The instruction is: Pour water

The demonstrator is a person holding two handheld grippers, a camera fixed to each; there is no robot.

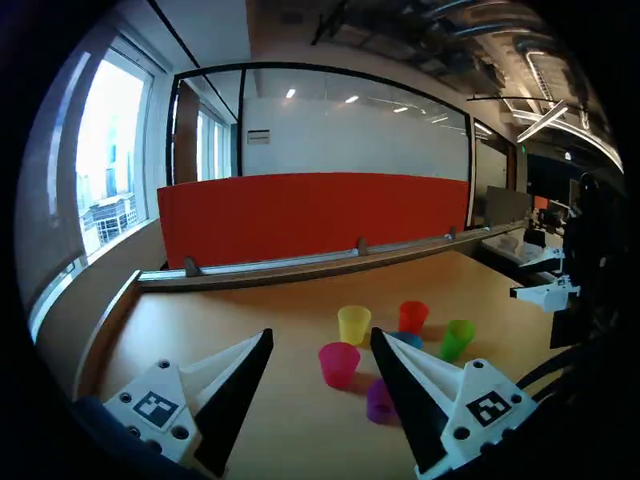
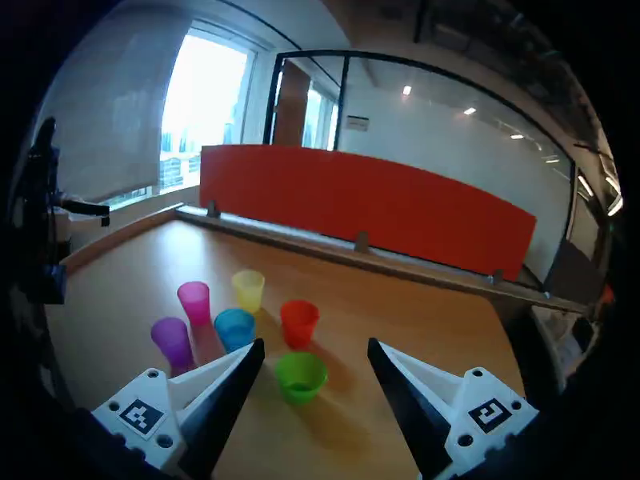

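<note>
Crowding threatens: left gripper (image 1: 322, 334) and right gripper (image 2: 316, 344) gape empty, while the red cup (image 2: 299, 322) and blue cup (image 2: 235, 328) stand just beside the green cup (image 2: 301, 376), which a wide grab could topple.

Left gripper (image 1: 322, 336): fingers spread wide, gripping nothing, pointed forward. Right gripper (image 2: 316, 344): same state, fingers wide apart, nothing gripped, pointed forward. In the left gripper view the right gripper's white body shows at the far right edge, farther off, well apart from the left one.
</note>
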